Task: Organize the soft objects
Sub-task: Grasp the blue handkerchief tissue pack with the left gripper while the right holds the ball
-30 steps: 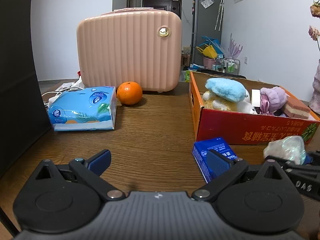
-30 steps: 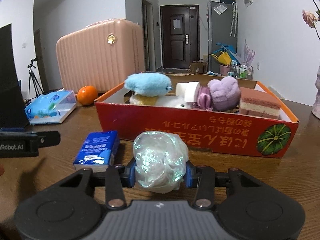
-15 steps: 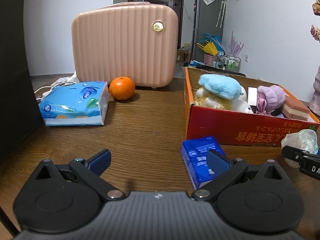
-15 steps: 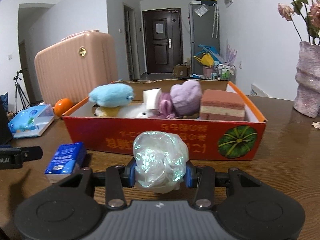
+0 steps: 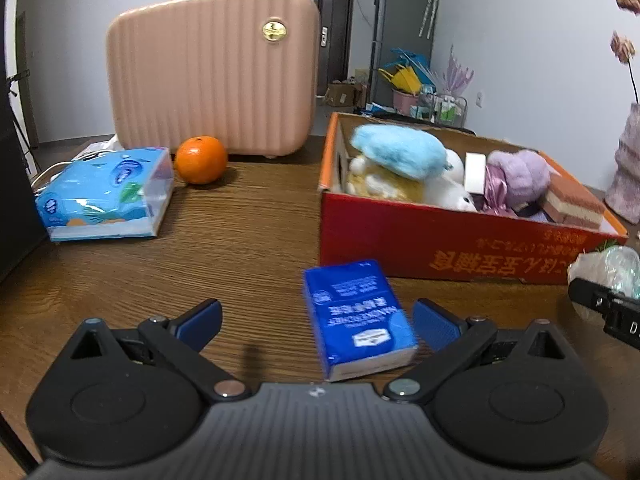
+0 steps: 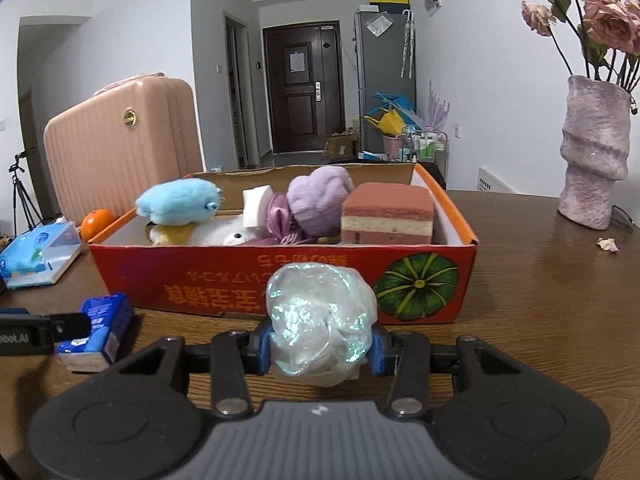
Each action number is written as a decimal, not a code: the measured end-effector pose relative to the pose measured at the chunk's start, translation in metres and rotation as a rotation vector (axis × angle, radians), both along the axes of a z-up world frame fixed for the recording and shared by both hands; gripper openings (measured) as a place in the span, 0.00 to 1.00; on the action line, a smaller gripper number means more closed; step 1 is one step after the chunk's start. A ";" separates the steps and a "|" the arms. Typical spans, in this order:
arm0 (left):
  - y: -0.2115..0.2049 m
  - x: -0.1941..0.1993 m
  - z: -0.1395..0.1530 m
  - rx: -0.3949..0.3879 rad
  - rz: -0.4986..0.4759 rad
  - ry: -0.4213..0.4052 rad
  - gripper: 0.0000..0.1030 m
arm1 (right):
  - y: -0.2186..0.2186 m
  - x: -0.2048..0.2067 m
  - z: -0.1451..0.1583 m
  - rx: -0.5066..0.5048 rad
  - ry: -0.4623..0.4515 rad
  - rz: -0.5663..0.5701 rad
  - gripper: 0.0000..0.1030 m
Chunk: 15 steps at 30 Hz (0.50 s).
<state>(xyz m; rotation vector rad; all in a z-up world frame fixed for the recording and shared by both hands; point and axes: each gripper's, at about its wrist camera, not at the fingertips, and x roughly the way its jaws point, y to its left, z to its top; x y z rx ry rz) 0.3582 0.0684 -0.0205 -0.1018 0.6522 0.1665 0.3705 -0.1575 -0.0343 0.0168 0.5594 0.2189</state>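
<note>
My right gripper (image 6: 320,350) clamps the iridescent pouf (image 6: 320,320) before the red box (image 6: 424,292). My left gripper (image 5: 316,320) gapes wide around the blue tissue pack (image 5: 356,316) on the tabletop (image 5: 240,240).

Surface (image 5: 248,240): dark wood grain, slight sheen. Box (image 6: 224,276): printed red cardboard, matt. Bath puff (image 6: 320,320): iridescent, glossy crinkled mesh. Tissue pack (image 5: 356,316): glossy blue plastic wrap. Suitcase (image 5: 212,68): ribbed pink hard shell, satin. Toys (image 6: 180,202): fluffy plush. Vase (image 6: 592,152): rough, textured.

Tissue packet (image 5: 357,317) before box (image 5: 440,236) of plush toys (image 5: 400,151); fruit (image 5: 201,159) before suitcase (image 5: 214,70), tissue pack (image 5: 106,194) left, vase (image 6: 592,156) right.
</note>
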 end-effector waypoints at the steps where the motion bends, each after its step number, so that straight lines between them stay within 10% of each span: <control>1: -0.003 0.001 -0.001 0.007 0.003 0.002 1.00 | -0.001 0.000 0.000 -0.001 0.000 -0.003 0.42; 15: -0.021 0.023 -0.015 0.063 0.062 0.046 1.00 | -0.009 0.001 0.000 0.002 -0.001 -0.014 0.42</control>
